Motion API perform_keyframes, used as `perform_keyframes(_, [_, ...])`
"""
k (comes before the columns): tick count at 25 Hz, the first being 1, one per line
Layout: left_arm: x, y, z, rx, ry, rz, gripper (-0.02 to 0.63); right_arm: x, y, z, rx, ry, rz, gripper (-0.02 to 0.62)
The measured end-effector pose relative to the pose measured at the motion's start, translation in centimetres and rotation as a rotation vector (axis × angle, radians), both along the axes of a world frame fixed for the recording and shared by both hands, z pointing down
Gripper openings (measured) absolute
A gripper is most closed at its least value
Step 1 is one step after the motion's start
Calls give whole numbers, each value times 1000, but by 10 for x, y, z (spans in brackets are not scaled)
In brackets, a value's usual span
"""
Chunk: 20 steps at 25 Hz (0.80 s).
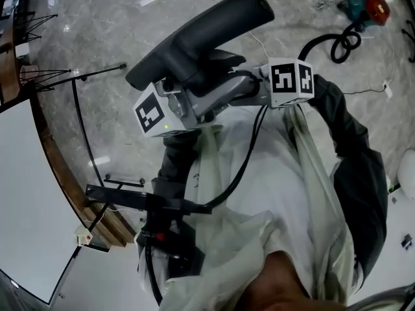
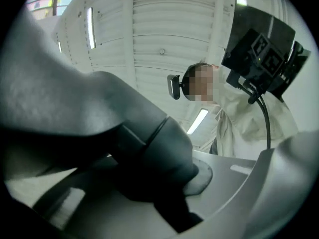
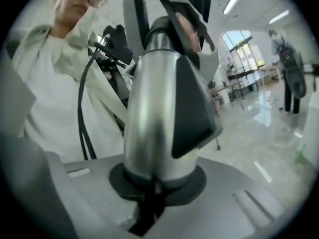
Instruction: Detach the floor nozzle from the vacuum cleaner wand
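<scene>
The left gripper (image 2: 167, 185) pinches the dark neck of the floor nozzle (image 2: 149, 148). The right gripper (image 3: 152, 195) pinches the silver wand (image 3: 152, 113). Only the head view shows the whole nozzle, which is lifted over the marble floor (image 1: 97, 31) just above both grippers.

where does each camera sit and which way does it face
Left gripper view: on the left gripper, facing up along jaws clamped on the floor nozzle; the person's coat beyond.
Right gripper view: on the right gripper, along jaws clamped on the wand; coat at left.
Head view: on the head, steeply down onto the floor nozzle; coat, both grippers.
Shared: all show the coat.
</scene>
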State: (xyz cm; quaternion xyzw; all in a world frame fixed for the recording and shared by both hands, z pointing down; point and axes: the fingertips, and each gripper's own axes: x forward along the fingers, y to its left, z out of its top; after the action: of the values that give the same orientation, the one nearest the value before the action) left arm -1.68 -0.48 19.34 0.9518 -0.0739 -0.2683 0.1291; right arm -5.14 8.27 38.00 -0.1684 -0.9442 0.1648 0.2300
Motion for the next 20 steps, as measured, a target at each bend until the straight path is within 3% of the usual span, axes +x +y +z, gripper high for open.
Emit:
perform_keyframes(2, [-2,-13,4,-54,25,-24,75,2,3,2,-85,6,-34,40])
perform_keyframes(4, [-3,-25,13,-114,9,-90,75,-1,-4,10,-78,27,43,37])
perform_keyframes(8, [-1,-35,22,-201,-71,-175,72,-7,-22,18,55,78,275,37])
perform_keyframes(15, [-22,-58,25,-327,-148,-371,69,-8,-70,20,359,274,727,37])
perform_keyframes(18, [-28,-59,29,-350,-168,-445,69,-5,-75,24,422,308,786,37])
perform_keyframes(20, [-29,-59,33,-366,-179,-474,69,-6,-73,28,415,299,765,37])
